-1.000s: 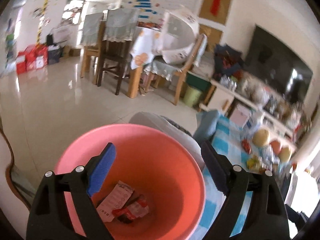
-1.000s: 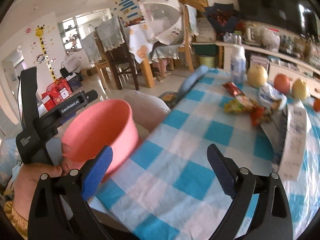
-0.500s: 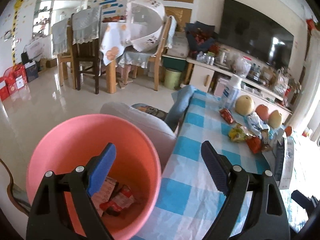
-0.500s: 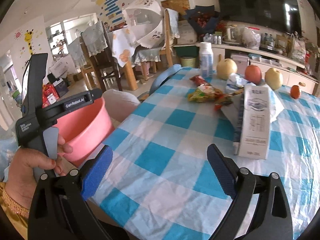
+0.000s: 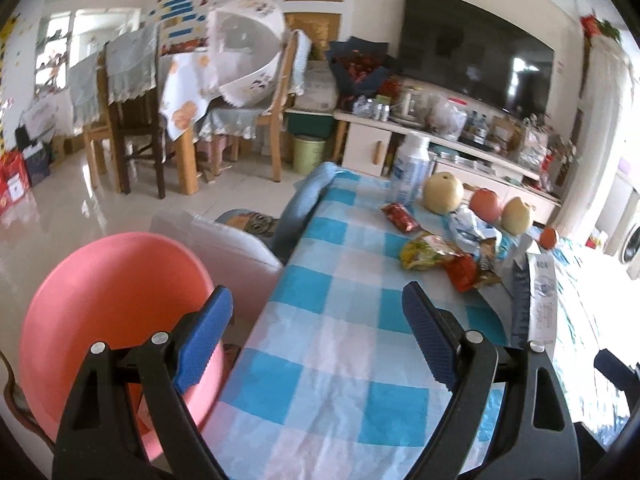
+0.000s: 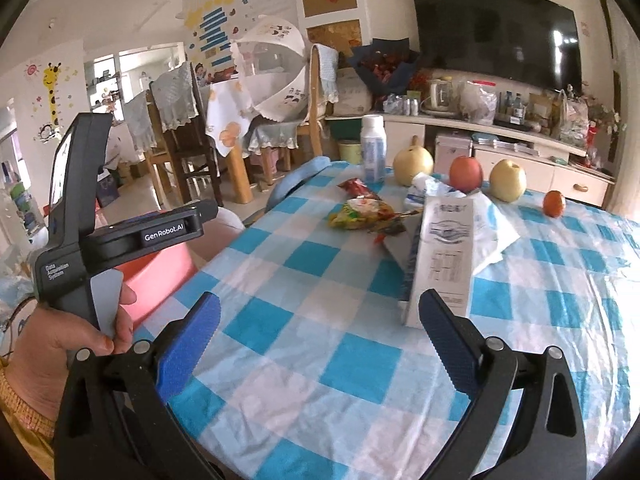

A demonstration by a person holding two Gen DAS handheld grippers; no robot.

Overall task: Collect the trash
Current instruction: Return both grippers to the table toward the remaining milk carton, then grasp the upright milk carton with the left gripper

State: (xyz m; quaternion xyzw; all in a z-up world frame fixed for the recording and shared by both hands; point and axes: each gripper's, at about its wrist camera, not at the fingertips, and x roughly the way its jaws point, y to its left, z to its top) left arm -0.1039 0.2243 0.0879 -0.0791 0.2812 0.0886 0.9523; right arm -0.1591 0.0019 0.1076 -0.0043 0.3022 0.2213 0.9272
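- Living room with a dark television in the upper right of the frame, dining chairs in the upper left, and a table under a blue-and-white checked cloth (image 6: 304,320) filling the lower half.
- Pink bin (image 5: 108,304) at the lower left of the left wrist view, off the table edge and below it.
- Left gripper (image 5: 316,336) spread wide, nothing between the pads; right gripper (image 6: 320,340) wide too and empty.
- Paper carton (image 6: 444,256) standing right of centre in the right wrist view; probably light, empty and easy to crush, so best pinched across its narrow sides, low on the body.
- Crumpled snack wrappers (image 6: 360,214) just behind it, centre of the frame; thin, soft, likely slippery foil, best taken at a bunched fold.
- Pears (image 6: 414,162), apple (image 6: 466,174) and bottle (image 6: 372,148) further back, likely not trash.
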